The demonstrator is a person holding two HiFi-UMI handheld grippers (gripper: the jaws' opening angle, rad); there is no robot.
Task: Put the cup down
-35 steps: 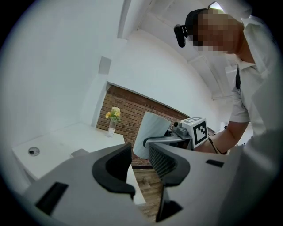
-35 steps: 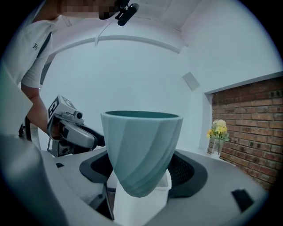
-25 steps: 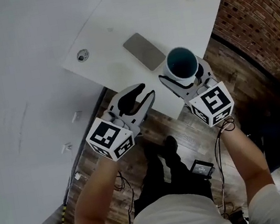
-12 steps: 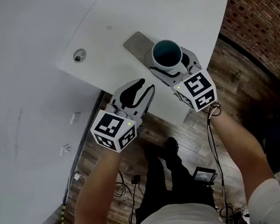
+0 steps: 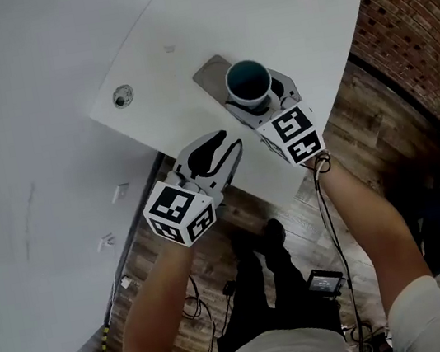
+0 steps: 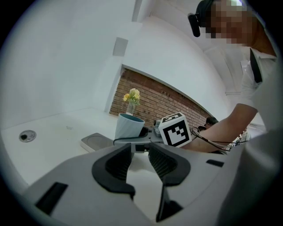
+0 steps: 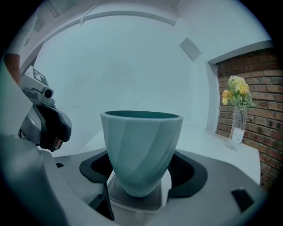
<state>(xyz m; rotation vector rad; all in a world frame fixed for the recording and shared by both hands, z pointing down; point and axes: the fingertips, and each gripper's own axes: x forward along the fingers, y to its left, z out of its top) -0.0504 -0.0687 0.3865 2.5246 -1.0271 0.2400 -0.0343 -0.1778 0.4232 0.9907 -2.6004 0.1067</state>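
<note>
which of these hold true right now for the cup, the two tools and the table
1. The right tool grips the teal cup. True.
2. The left tool holds a spoon. False: its jaws stand apart with nothing between them.
3. The cup lies on its side. False: it is upright, with its open mouth facing up.
4. A vase of yellow flowers stands on the white table. True.
5. The cup hangs out past the table's edge. False: it is over the grey pad on the table.
</note>
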